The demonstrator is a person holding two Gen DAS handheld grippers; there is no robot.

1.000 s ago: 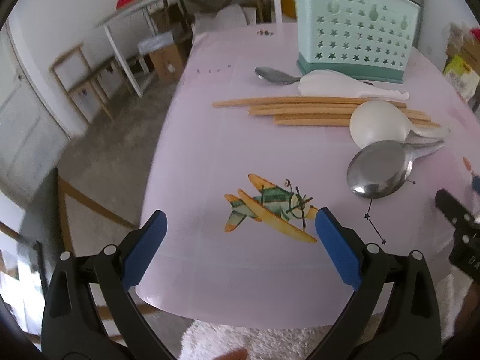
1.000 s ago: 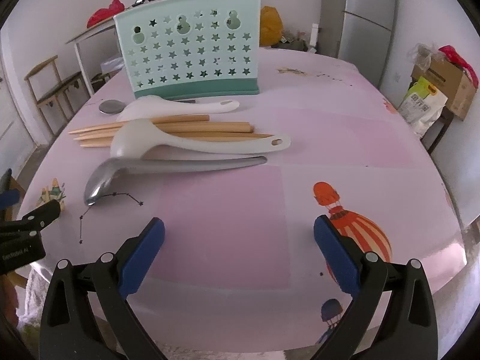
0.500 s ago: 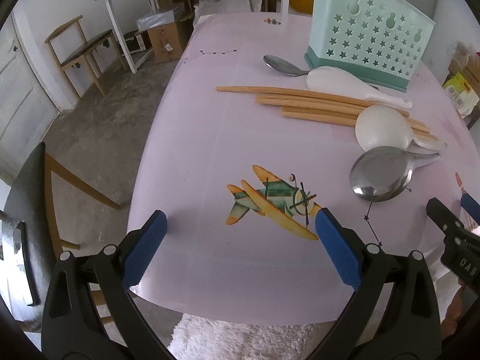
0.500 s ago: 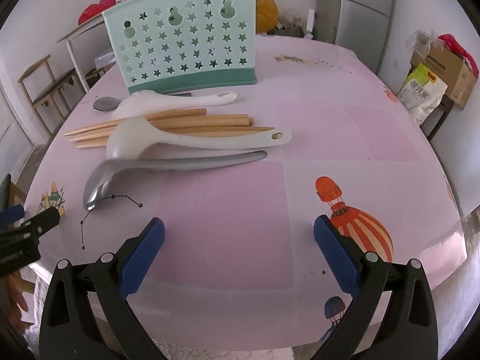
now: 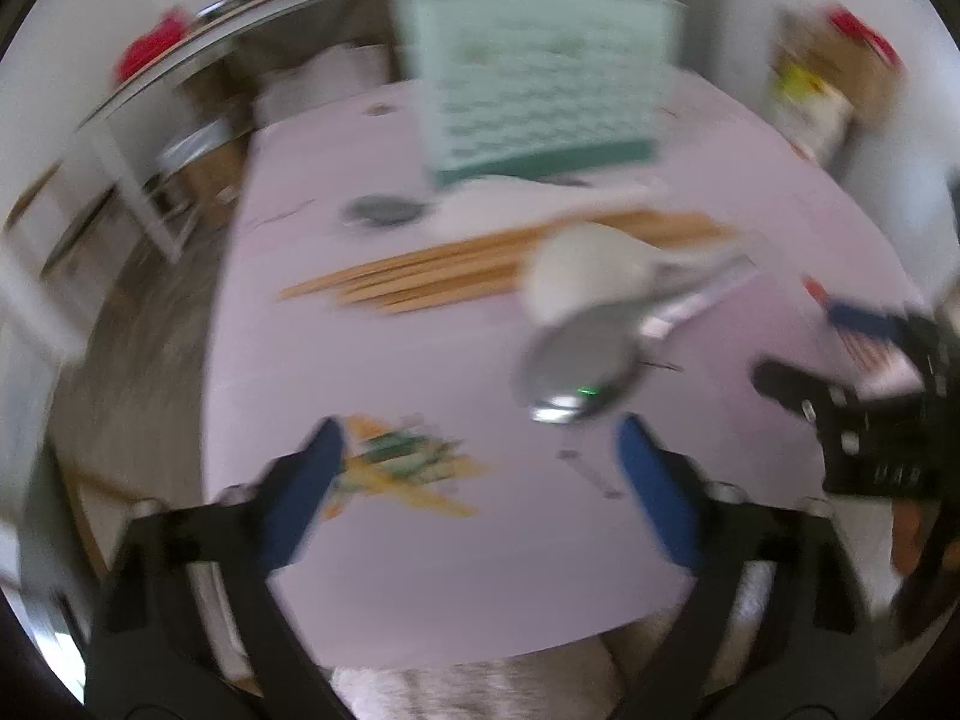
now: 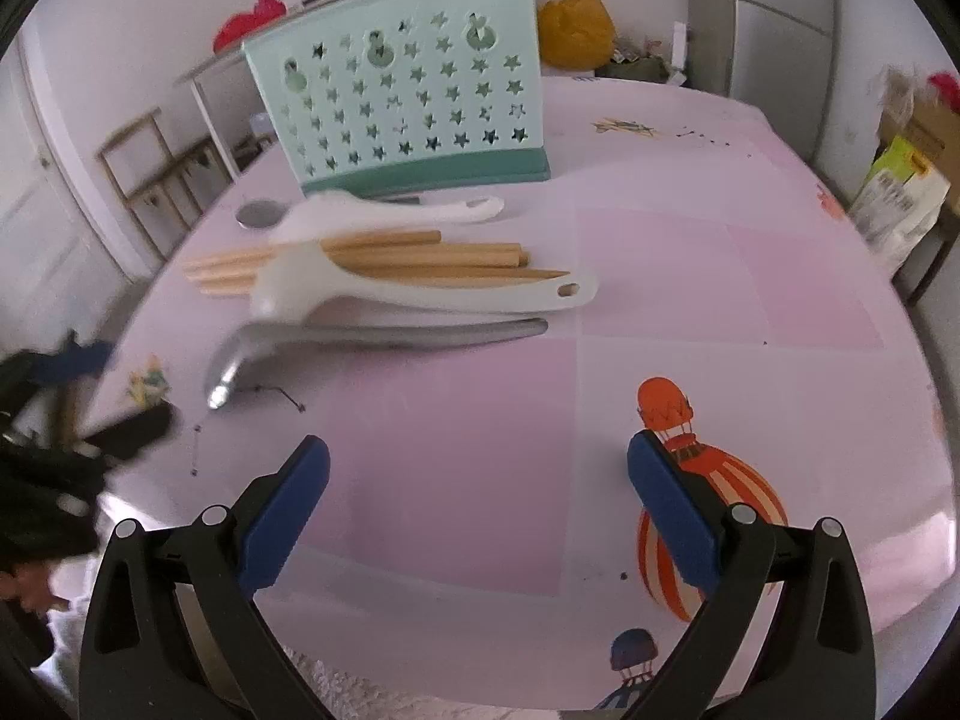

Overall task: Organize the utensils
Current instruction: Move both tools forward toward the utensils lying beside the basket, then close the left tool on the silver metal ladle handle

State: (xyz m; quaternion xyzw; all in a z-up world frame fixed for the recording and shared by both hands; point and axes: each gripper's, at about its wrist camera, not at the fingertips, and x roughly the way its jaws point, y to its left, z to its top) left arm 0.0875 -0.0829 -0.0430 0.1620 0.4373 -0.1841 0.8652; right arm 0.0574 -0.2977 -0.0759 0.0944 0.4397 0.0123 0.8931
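Jaws spread wide on left gripper [image 5: 477, 459] and right gripper [image 6: 478, 489], utensils ahead before holder [image 6: 399, 114], its contents hidden.

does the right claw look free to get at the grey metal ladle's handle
Probably yes: the open right claw faces the grey metal ladle, the nearest utensil, with only bare pink tablecloth between them.
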